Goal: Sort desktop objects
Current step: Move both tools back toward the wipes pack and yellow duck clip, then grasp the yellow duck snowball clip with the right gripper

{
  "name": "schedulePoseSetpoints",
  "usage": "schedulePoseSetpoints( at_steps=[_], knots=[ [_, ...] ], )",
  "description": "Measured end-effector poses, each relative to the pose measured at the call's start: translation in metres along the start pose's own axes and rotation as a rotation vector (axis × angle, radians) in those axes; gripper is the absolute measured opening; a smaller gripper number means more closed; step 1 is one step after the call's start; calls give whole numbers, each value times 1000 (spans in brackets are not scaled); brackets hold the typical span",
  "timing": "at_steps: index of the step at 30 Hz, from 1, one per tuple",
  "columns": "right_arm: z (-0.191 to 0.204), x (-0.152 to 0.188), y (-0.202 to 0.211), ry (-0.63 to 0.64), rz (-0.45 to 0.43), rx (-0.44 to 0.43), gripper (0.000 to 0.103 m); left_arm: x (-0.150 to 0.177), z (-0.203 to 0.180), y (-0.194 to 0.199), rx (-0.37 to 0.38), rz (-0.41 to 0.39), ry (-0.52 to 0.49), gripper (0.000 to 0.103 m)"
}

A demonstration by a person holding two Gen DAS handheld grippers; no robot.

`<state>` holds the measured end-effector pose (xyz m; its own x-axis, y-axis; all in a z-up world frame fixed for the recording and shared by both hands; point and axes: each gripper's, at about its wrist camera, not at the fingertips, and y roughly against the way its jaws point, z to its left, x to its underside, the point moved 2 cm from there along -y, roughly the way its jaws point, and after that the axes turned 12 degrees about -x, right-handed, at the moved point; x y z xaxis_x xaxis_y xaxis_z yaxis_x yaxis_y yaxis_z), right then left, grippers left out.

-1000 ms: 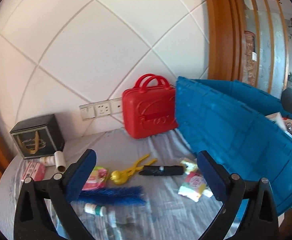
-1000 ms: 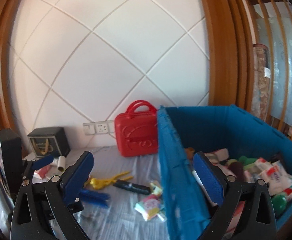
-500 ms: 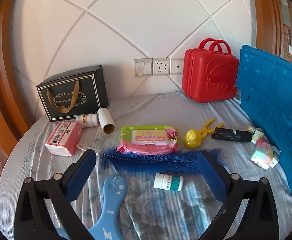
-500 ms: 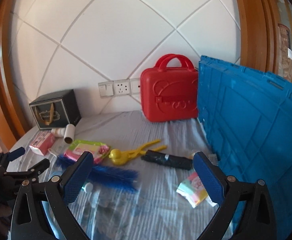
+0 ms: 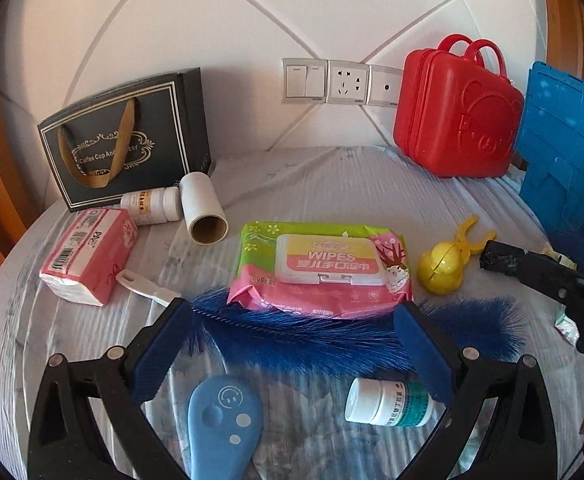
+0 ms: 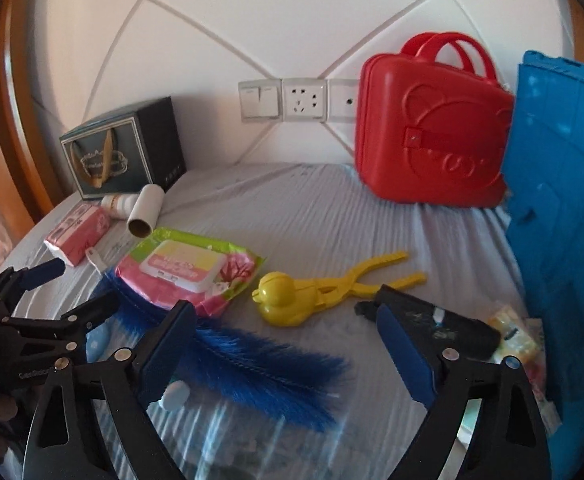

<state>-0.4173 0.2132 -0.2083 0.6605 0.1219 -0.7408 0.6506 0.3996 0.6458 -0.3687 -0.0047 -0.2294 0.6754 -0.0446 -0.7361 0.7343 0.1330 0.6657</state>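
**Two grippers come down over the blue brush**

The long blue brush lies flat on the grey cloth, stretched sideways, left to right. It runs across the gap of both grippers, not along it. The left gripper has its jaws wide, with nothing held, and the brush's middle sits right between them. The right gripper is closing a little, holding nothing; the fluffy end lies between its jaws. I think the left one is nearer for a grab.
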Motion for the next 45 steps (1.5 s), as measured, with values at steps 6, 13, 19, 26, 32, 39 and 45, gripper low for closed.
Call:
schedulePoseSetpoints(
  at_steps=[6, 13, 19, 26, 32, 39, 45],
  knots=[
    [-20, 0, -57, -23, 84, -29, 80, 3, -4, -37, 1, 49, 1, 102],
    [-30, 2, -100, -54, 168, -72, 70, 5, 3, -65, 23, 77, 20, 102],
    [-26, 4, -110, -16, 163, -69, 61, 8, -1, -77, 29, 84, 17, 103],
    [-19, 6, -107, 30, 131, -46, 34, 4, -9, -83, 30, 89, 28, 99],
    [-21, 6, -107, 2, 164, -45, 19, 0, -9, -82, 67, 92, 28, 81],
    [-42, 17, -101, -80, 177, -4, 17, 2, -7, -76, 77, 85, 5, 77],
    [-48, 0, -75, -202, 24, -76, 92, -5, -6, -65, 65, 32, -31, 77]
  ],
)
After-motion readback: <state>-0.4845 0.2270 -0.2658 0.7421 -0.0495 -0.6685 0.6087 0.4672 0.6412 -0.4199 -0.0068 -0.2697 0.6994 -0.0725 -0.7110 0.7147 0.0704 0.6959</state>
